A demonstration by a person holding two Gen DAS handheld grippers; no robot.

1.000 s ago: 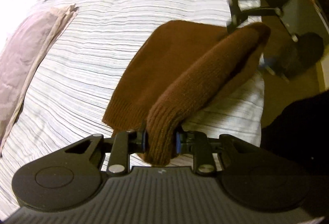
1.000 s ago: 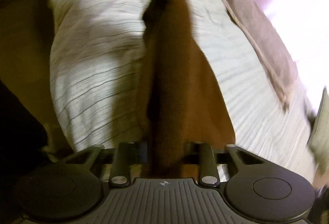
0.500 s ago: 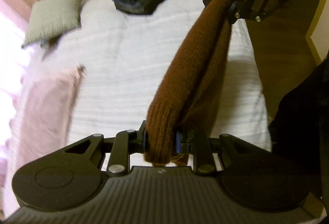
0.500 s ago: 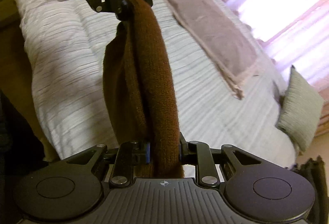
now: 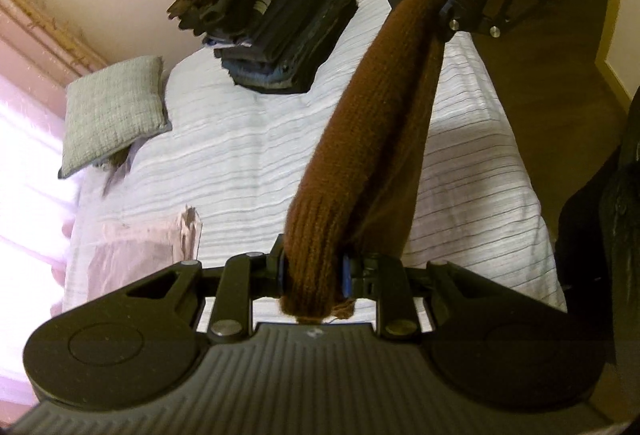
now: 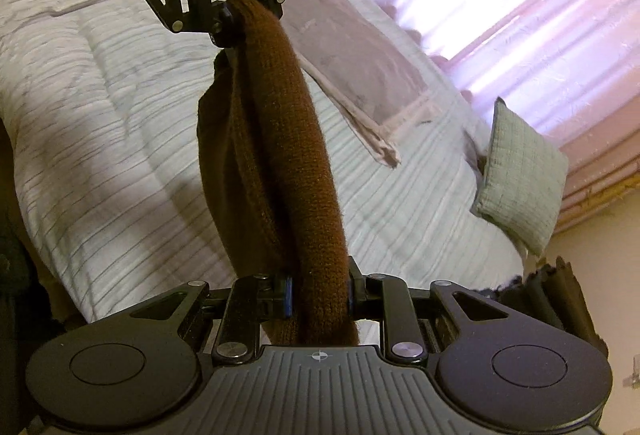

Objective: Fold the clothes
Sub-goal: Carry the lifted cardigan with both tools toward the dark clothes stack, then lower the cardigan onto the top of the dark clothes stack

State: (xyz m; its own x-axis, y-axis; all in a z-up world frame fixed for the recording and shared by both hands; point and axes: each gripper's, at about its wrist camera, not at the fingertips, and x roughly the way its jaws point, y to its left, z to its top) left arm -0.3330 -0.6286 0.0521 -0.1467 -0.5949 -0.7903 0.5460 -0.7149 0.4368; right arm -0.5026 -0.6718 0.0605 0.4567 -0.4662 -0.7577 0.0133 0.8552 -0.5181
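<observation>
Striped bed (image 5: 248,171) is lying under a brown sweater (image 5: 360,155) hanging between two grippers.
Left gripper (image 5: 312,275) and right gripper (image 6: 318,295) are both clamping its folded edge; thick knit may be slipping free, spoiling the fold.

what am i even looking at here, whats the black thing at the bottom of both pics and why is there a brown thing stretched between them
No robot here: a person carries a hand-held gripper in each hand, and each has a wide-angle camera looking along its two fingers. The black shape at the bottom is that gripper's own body.

One picture is from the left hand-held gripper, the other from the right hand-held gripper; each also sees its partner at the top. Both are clamped on a brown knitted garment, stretched between them above the bed.

On the striped bedcover lie a stack of folded dark clothes, a grey-green cushion and a pink cloth.
</observation>
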